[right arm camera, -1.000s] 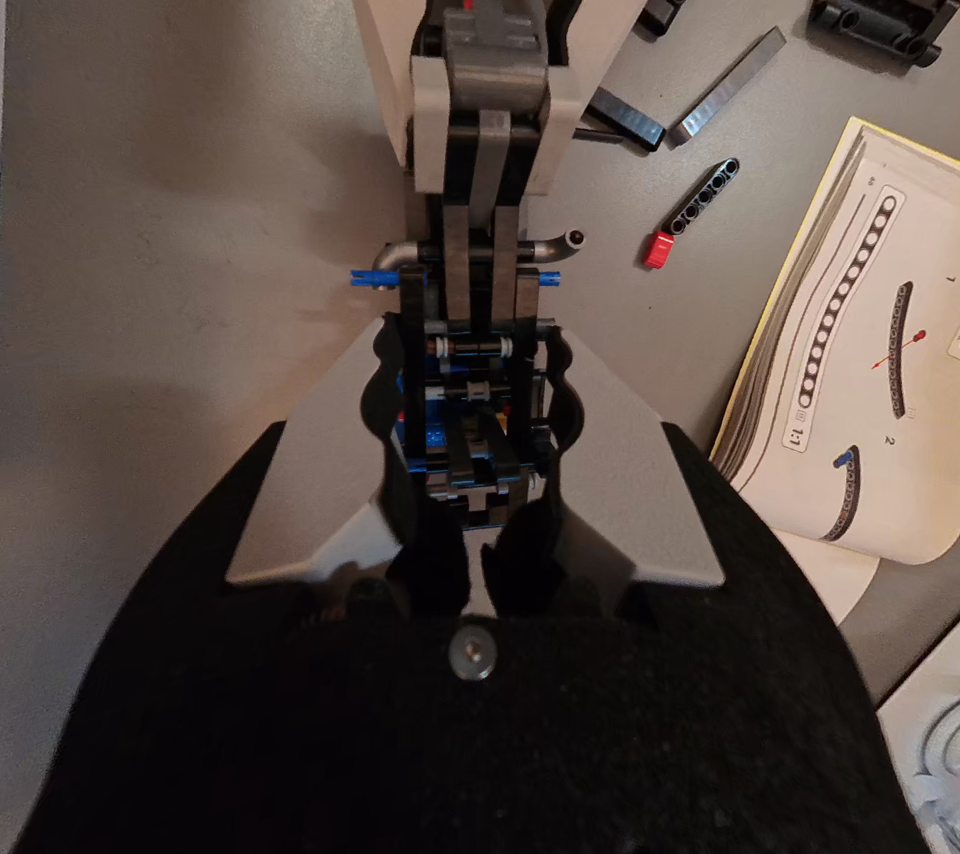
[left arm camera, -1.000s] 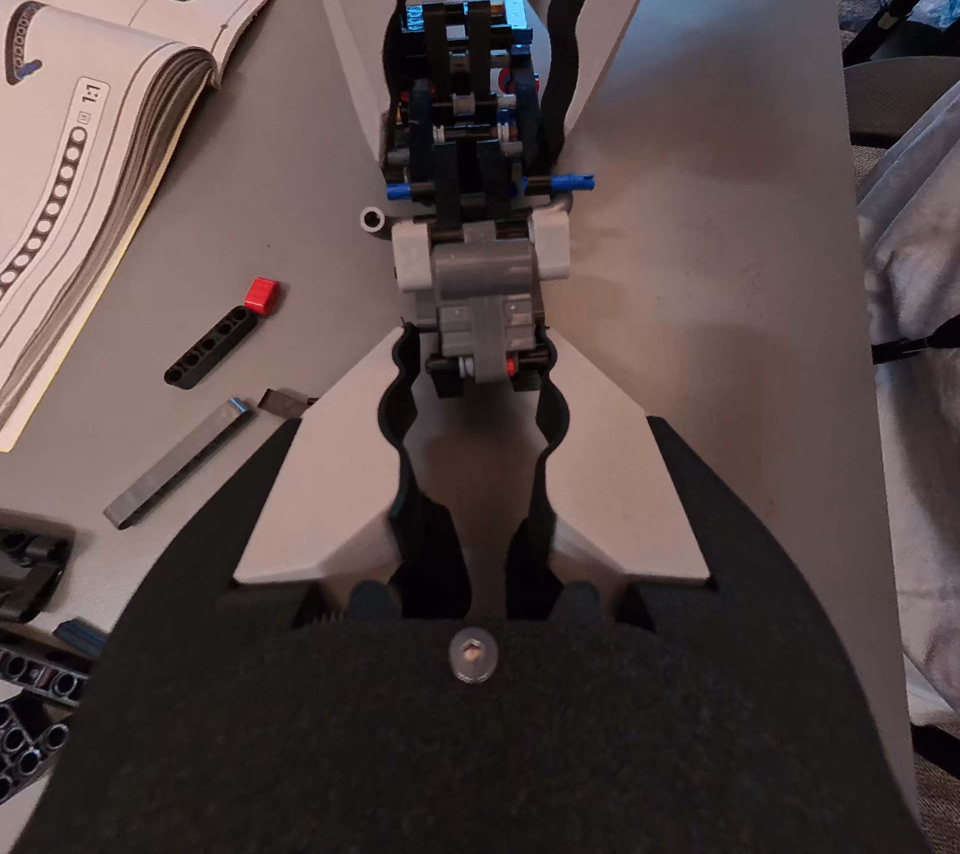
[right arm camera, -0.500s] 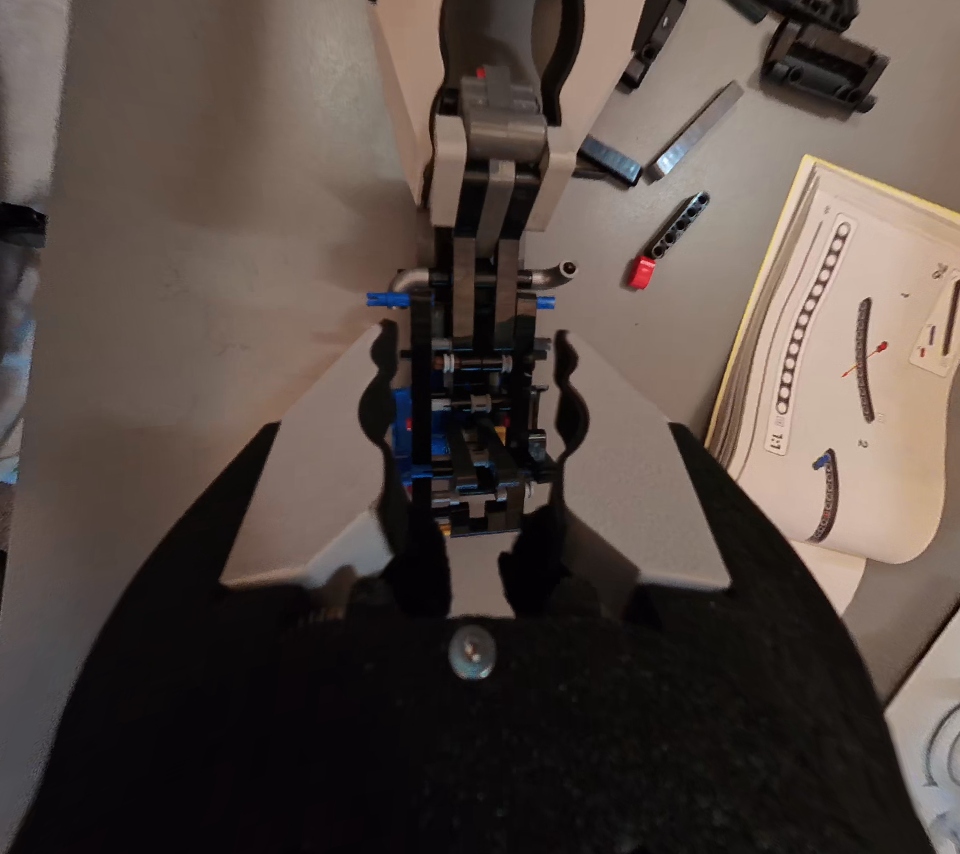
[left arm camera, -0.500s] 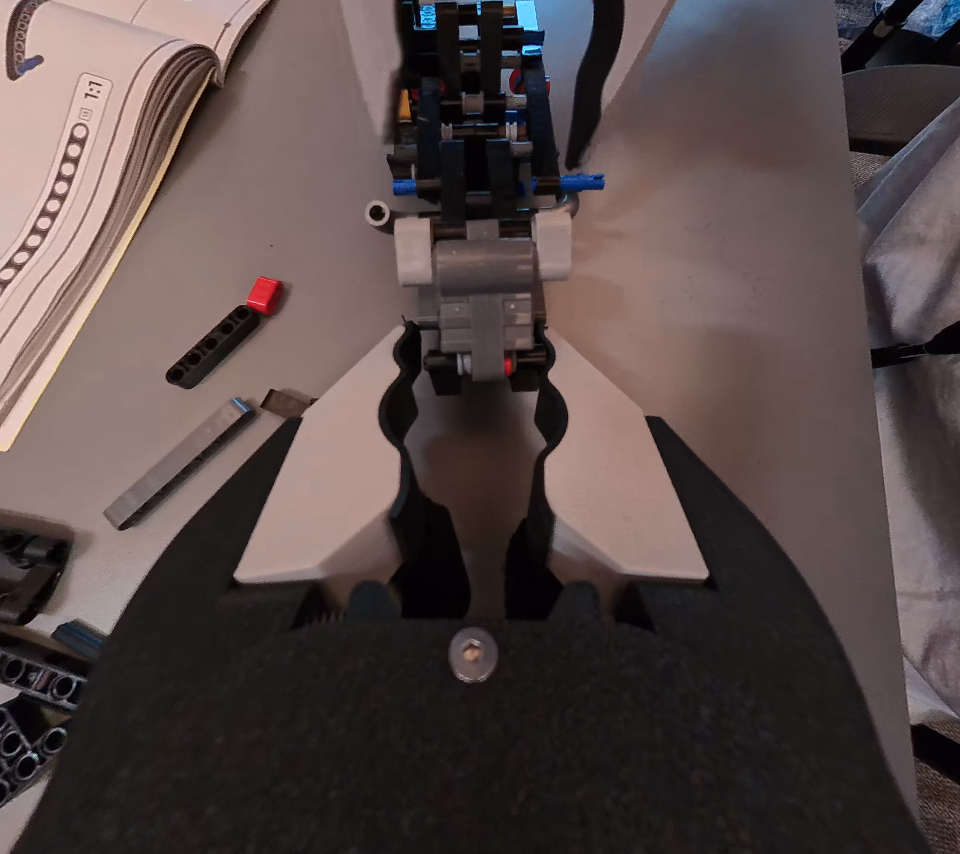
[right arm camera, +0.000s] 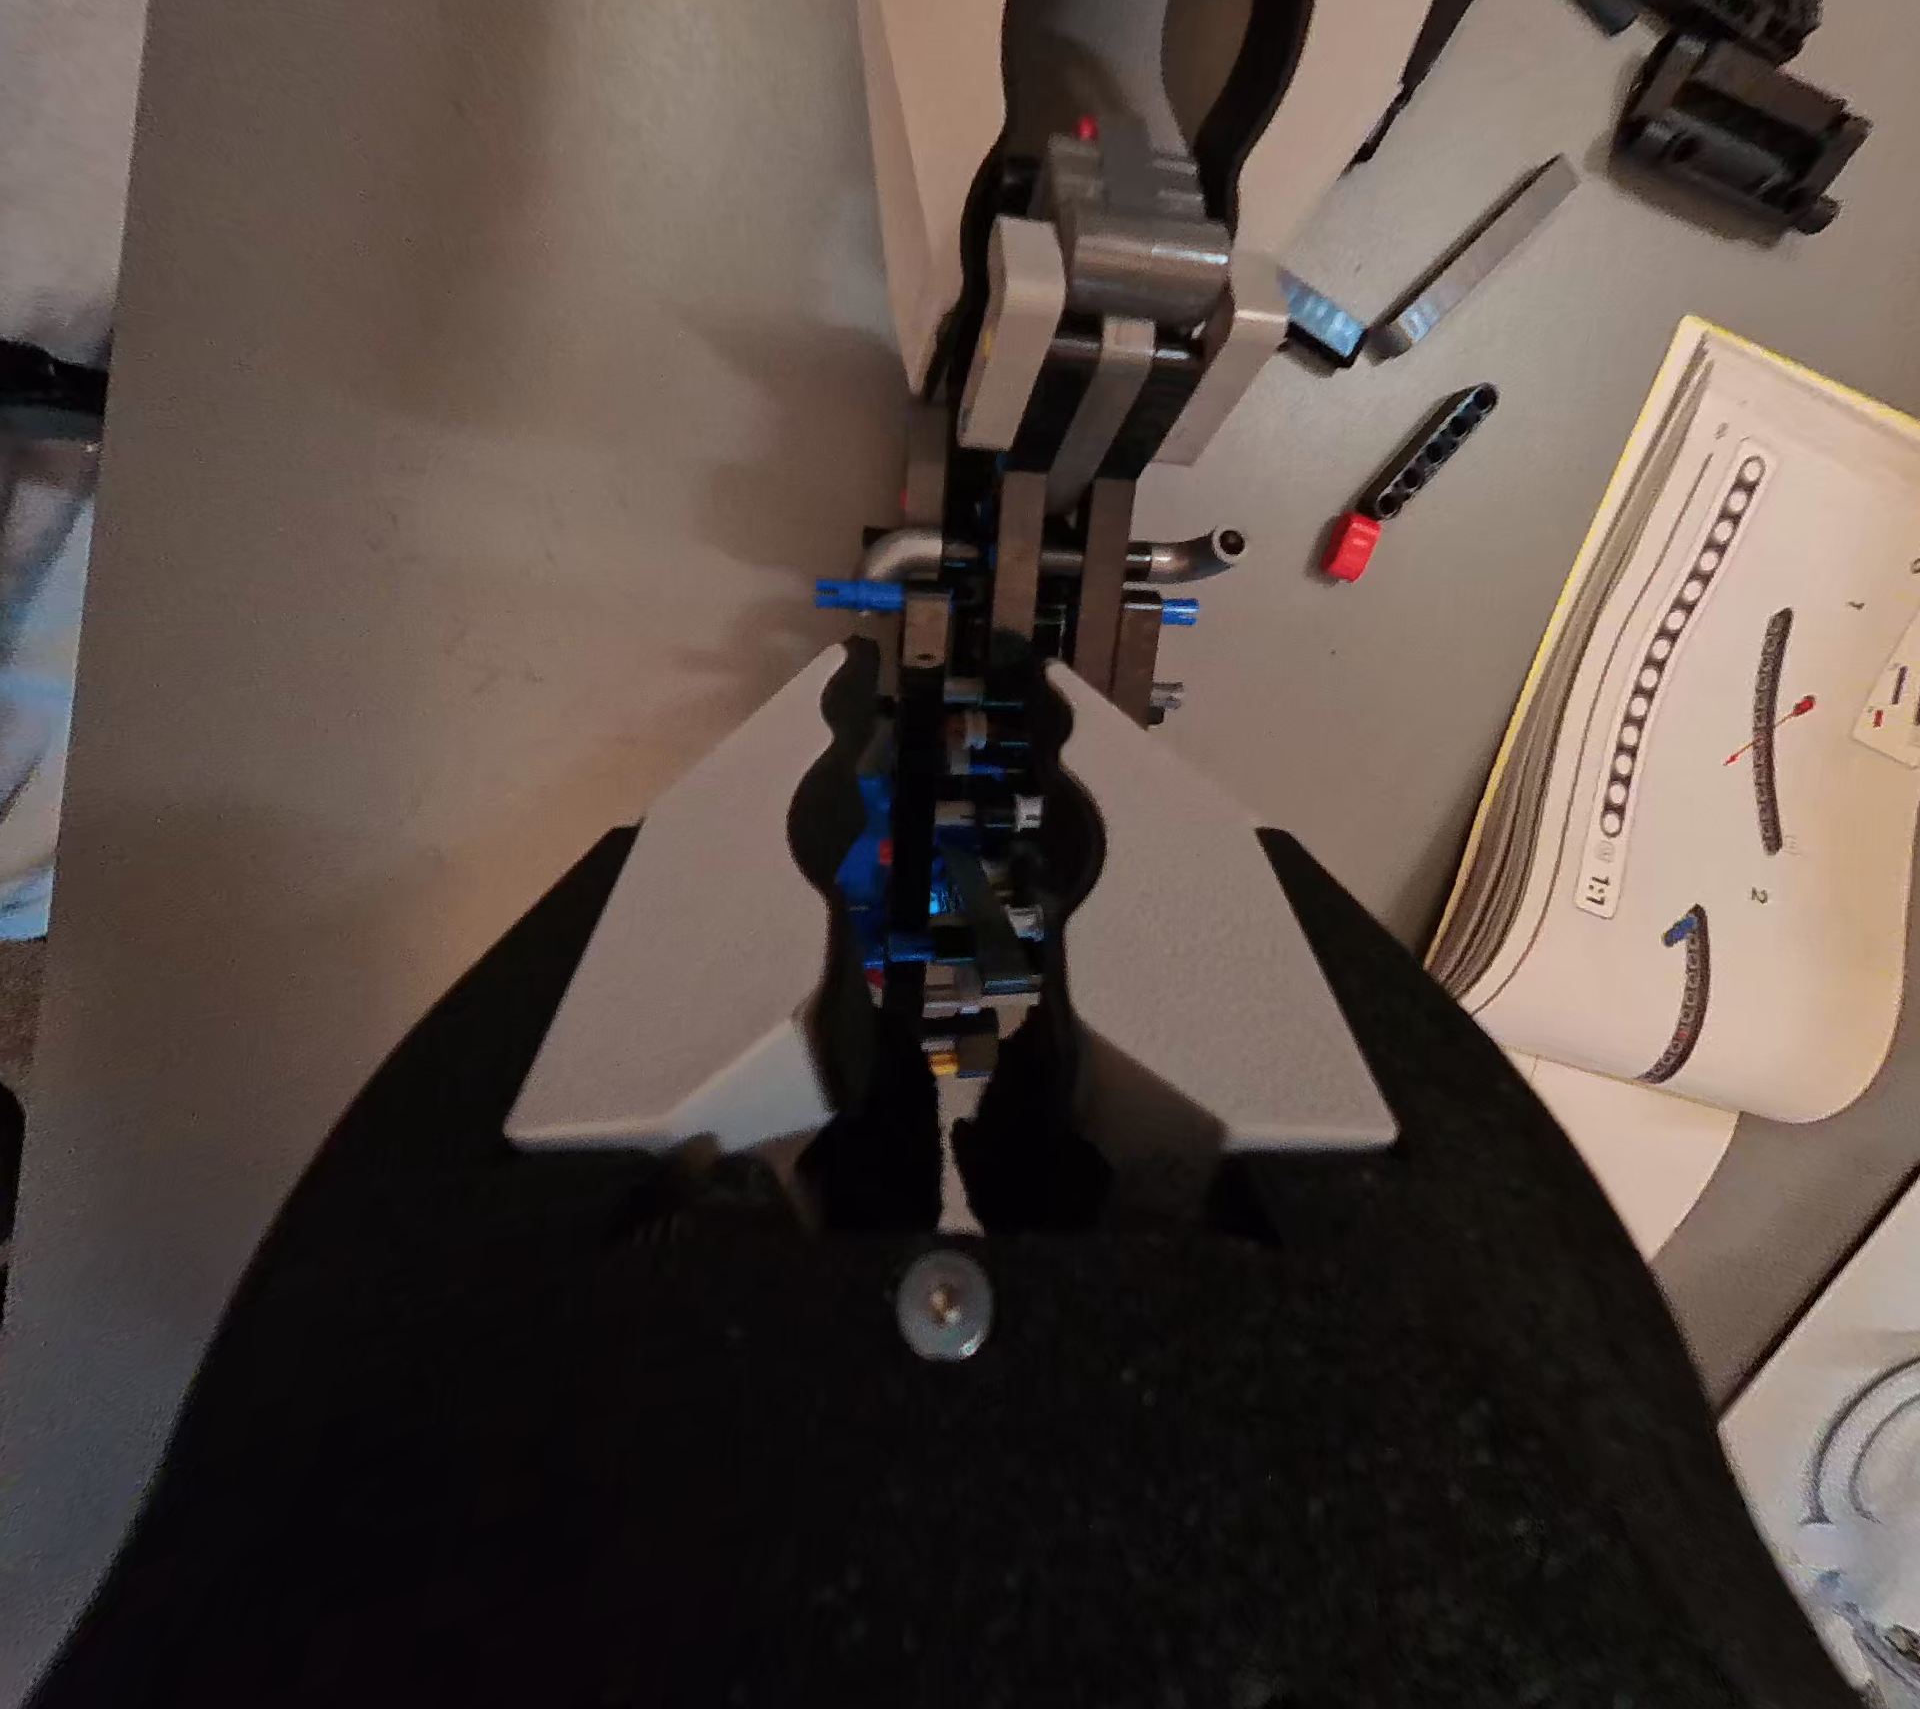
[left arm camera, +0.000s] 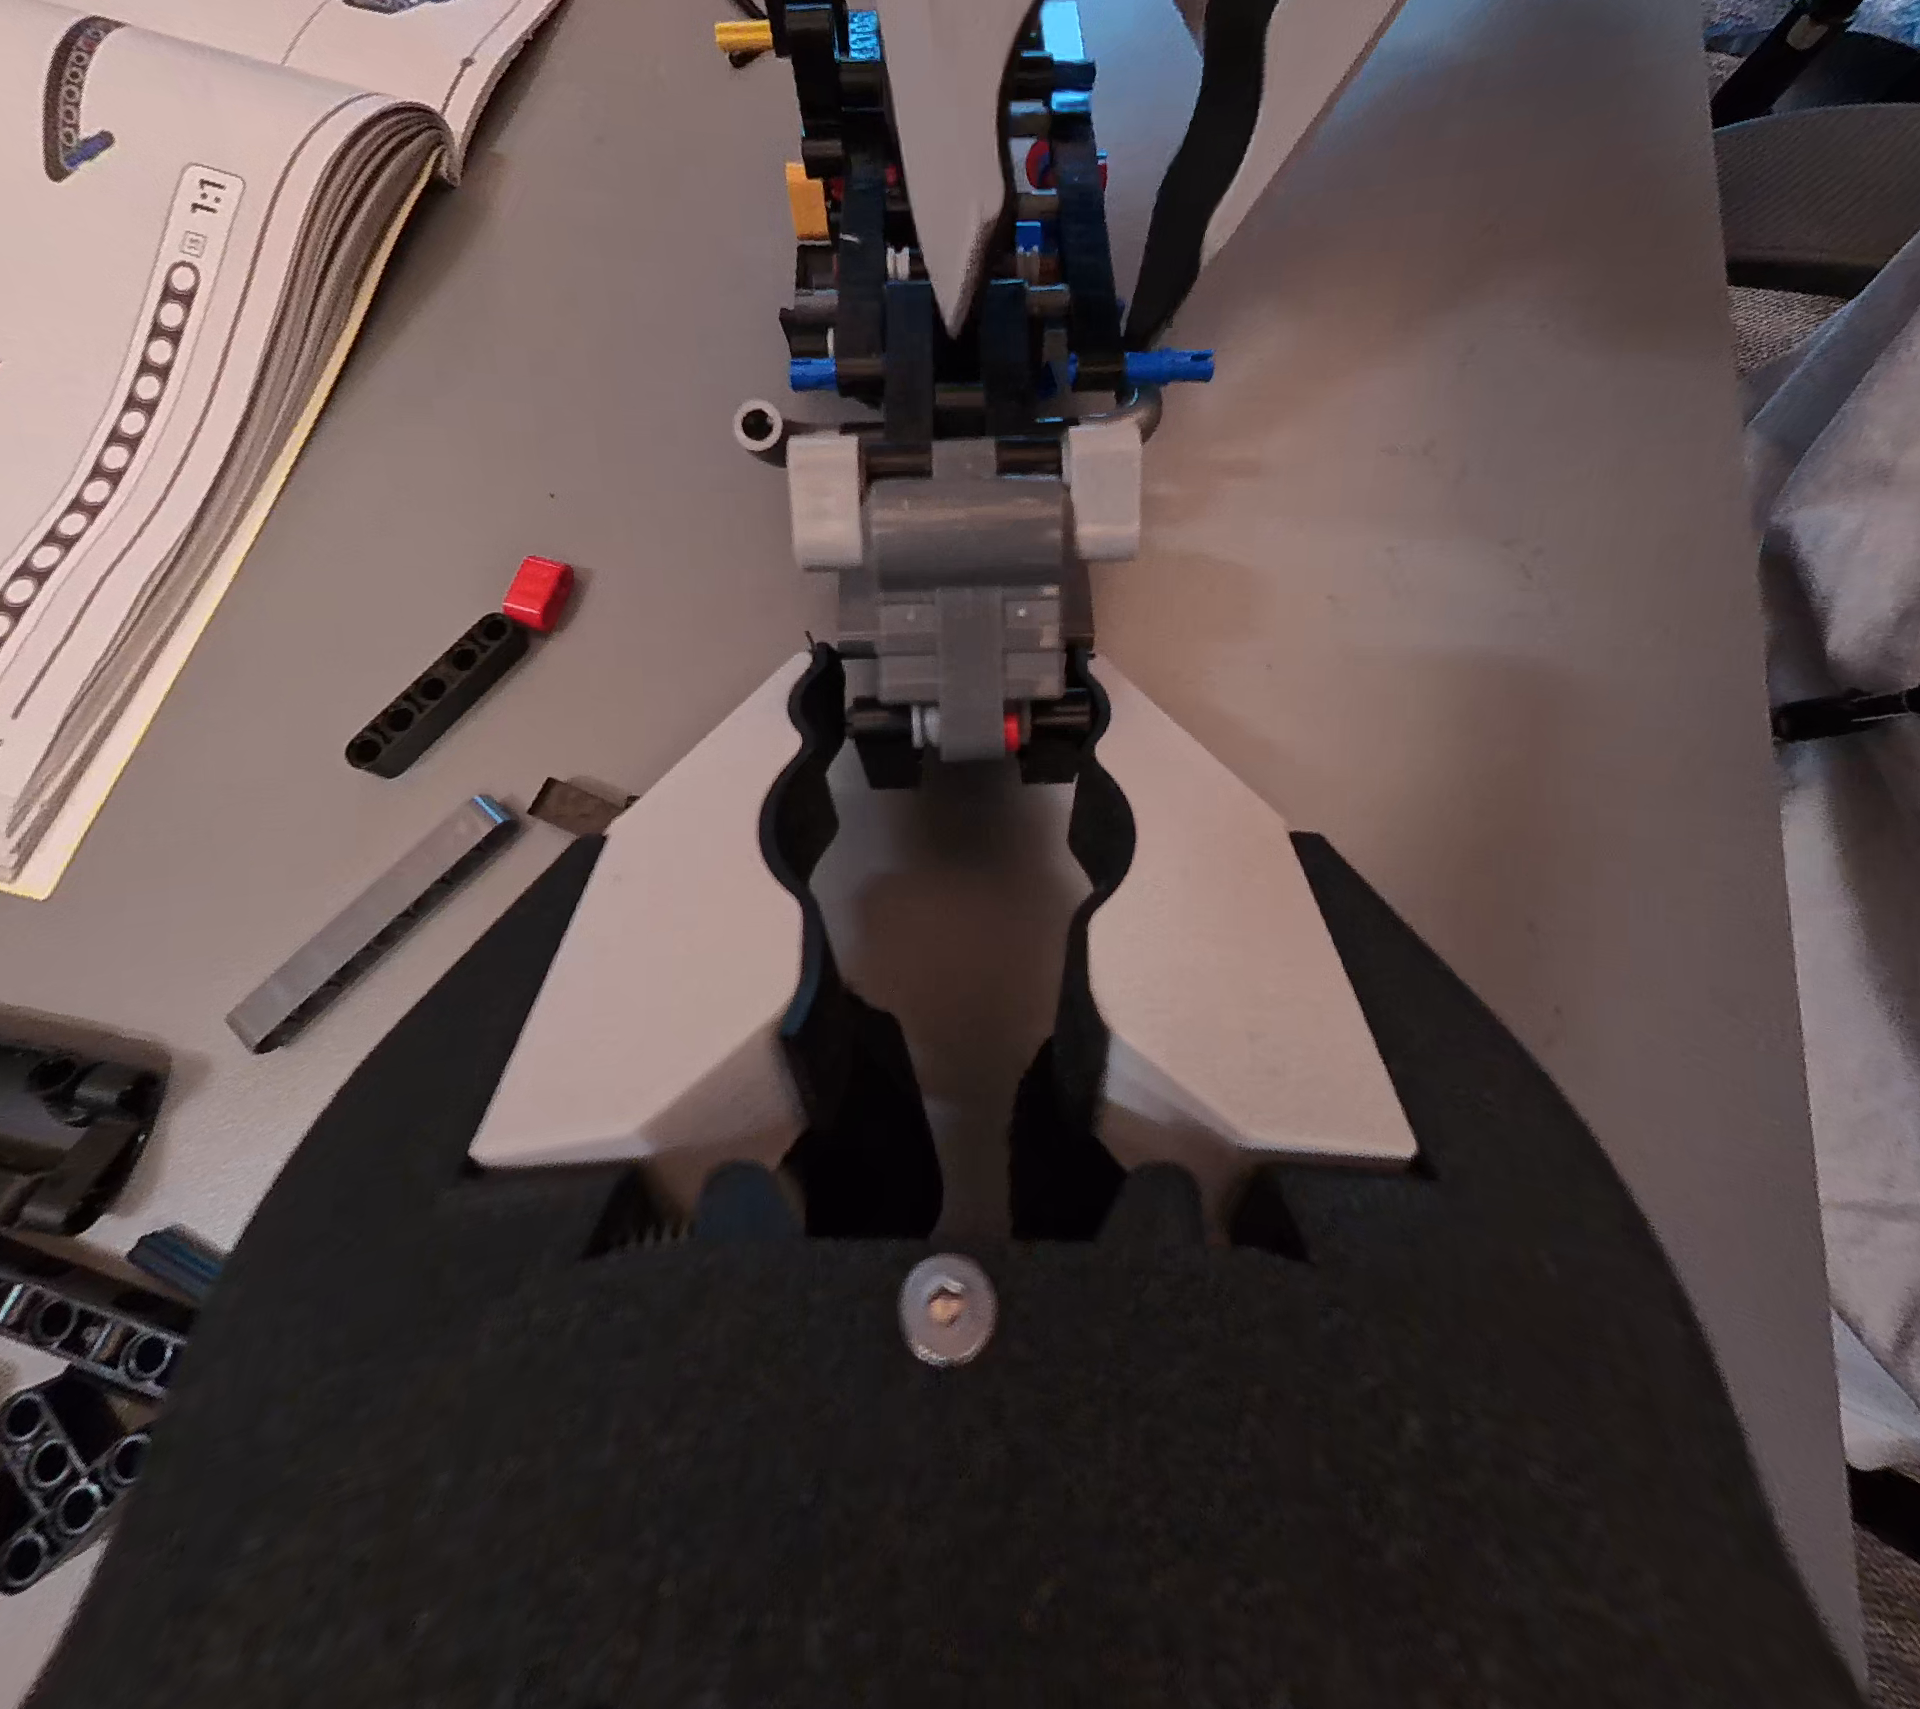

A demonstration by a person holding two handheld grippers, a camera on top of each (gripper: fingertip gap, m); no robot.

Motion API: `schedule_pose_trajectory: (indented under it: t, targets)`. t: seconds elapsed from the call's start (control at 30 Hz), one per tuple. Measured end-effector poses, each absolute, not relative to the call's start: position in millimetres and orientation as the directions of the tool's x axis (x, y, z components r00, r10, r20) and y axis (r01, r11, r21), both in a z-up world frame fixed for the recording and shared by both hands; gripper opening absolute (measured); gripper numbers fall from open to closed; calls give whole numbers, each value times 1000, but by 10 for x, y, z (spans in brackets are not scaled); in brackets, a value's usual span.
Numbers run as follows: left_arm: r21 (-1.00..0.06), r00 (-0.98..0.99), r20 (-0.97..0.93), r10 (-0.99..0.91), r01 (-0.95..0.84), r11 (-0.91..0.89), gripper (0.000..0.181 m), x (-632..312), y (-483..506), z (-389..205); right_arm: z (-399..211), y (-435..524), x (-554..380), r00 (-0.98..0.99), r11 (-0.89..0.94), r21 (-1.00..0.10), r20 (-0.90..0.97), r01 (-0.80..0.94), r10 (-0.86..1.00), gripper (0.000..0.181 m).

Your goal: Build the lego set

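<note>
A black, grey and blue Lego assembly [left arm camera: 961,454] lies lengthwise between my two grippers on the grey table [left arm camera: 1403,620]. My left gripper [left arm camera: 951,683] is shut on its dark grey end block [left arm camera: 961,620]. My right gripper [left arm camera: 1049,319] comes in from the far side. One of its fingers lies over the middle of the model and the other at its side, closed on one black side beam. In the right wrist view the right gripper [right arm camera: 945,662] clamps the black and blue part of the assembly [right arm camera: 935,828], which looks tilted and blurred. The left gripper [right arm camera: 1101,184] holds the far grey end.
An open instruction booklet [left arm camera: 208,309] lies at the left; it also shows in the right wrist view [right arm camera: 1714,724]. A black beam [left arm camera: 436,693], a red piece [left arm camera: 538,589], a long grey beam [left arm camera: 374,921] and black parts [left arm camera: 73,1140] lie near it. Cloth [left arm camera: 1849,620] hangs past the table's right edge. There is about 6 cm between the tips of the two grippers.
My right gripper let go of the assembly's far end, shifted sideways and closed narrower on one side of it. The assembly has tilted a little. My left gripper kept its hold.
</note>
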State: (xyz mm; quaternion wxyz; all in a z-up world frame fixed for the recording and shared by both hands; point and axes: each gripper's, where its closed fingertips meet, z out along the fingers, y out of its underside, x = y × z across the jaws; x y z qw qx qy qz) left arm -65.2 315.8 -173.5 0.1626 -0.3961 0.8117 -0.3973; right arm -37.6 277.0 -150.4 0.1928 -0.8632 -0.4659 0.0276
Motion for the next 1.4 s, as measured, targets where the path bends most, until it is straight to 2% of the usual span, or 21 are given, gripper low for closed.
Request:
schedule_pose_trajectory:
  t: [0.03, 0.33, 0.53, 0.63, 0.73, 0.87, 1.0, 1.17, 1.4]
  targets:
    - [-774, -634, 50, -772, -513, 371, 40, -655, 3156, -1734, -1495, 2784, -377, 564, -487, -365, 141, 794, 814, 25]
    - [-773, -636, 23, -771, -500, 389, 39, -657, 3143, -1736, -1498, 2762, -382, 543, -464, -367, 149, 807, 826, 22]
    - [-774, -637, 22, -771, -499, 390, 39, -655, 3136, -1736, -1483, 2758, -388, 595, -505, -421, 109, 753, 796, 24]
    - [-773, -642, 13, -766, -492, 400, 38, -662, 3151, -1738, -1365, 2737, -382, 594, -470, -466, 162, 750, 788, 39]
    - [-771, -648, 23, -761, -496, 400, 34, -672, 3177, -1744, -1135, 2680, -267, 649, -466, -563, 172, 683, 741, 40]
    - [-771, -649, 25, -760, -497, 399, 34, -664, 3193, -1744, -927, 2556, -18, 763, -474, -764, 37, 438, 646, 41]
    - [-768, -660, 10, -751, -486, 417, 34, -680, 3205, -1750, -1091, 2458, 199, 808, -434, -857, -37, 277, 589, 39]
    - [-761, -650, 18, -760, -502, 411, 43, -657, 3276, -1769, -1248, 2415, 246, 820, -414, -884, -64, 218, 569, 48]
    - [-753, -669, -19, -743, -479, 451, 45, -661, 3374, -1787, -1478, 2307, 169, 811, -436, -830, 34, 349, 584, 56]
